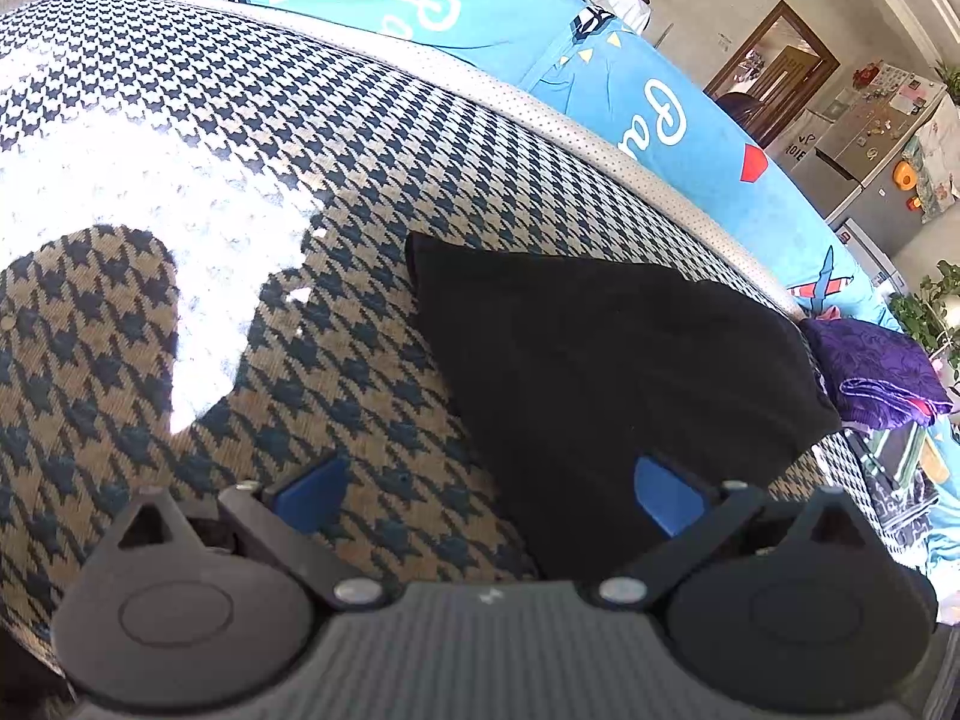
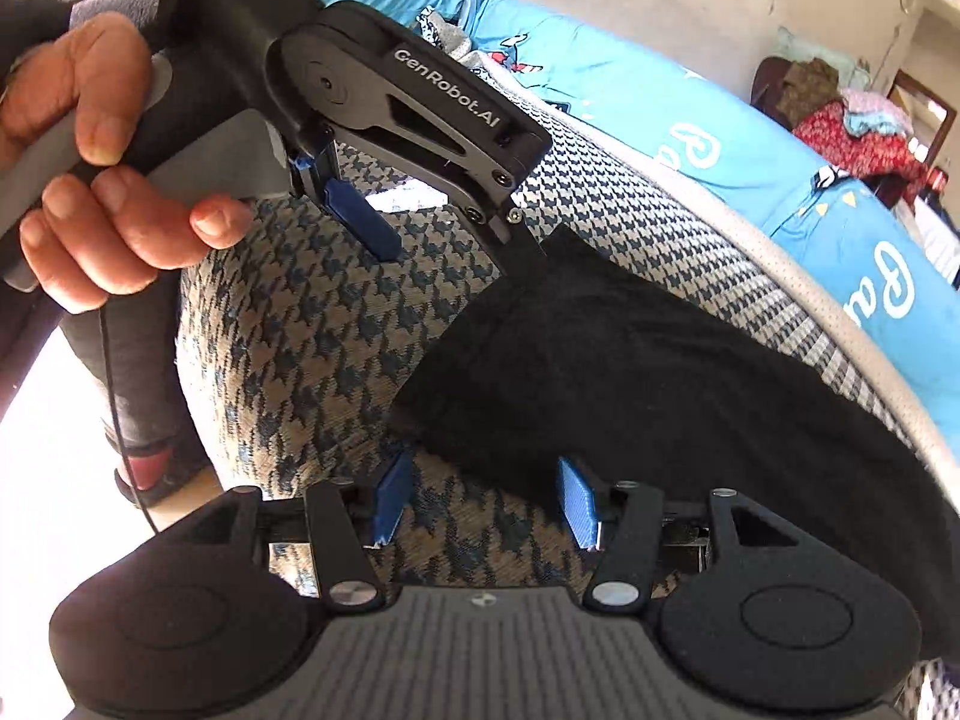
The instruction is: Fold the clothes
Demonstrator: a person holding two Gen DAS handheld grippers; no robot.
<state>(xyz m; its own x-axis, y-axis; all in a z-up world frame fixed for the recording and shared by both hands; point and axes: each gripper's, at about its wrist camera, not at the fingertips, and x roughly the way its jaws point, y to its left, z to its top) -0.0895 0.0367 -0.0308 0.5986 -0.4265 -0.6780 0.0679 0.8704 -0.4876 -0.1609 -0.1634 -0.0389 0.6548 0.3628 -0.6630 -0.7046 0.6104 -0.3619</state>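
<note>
Blue pads on the right gripper (image 2: 486, 507) stand about half apart, nothing pinched; one lower corner of the black garment (image 2: 660, 372) sits just ahead of and partly between them, no contact visible. Left gripper (image 1: 489, 495) has pads spread wide: the right-side pad lies over the black cloth's near edge, the left-side pad over bare houndstooth cushion (image 1: 252, 120). No cloth is clamped. In the right wrist view the person's hand (image 2: 102, 162) holds the left tool's handle, its tip near the garment's upper corner; contact can't be told there.

Garment lies flat on the cushion beyond both sets of fingers, in a compact wedge with clean edges, so it looks at least part folded; layers can't be counted in the black. Judgement: mid-task, with another fold or final tidying probably left. Farther out, beyond the garment, a purple cloth (image 1: 876, 372) sits bunched, possibly next. Blue blanket (image 1: 660, 108) behind.
</note>
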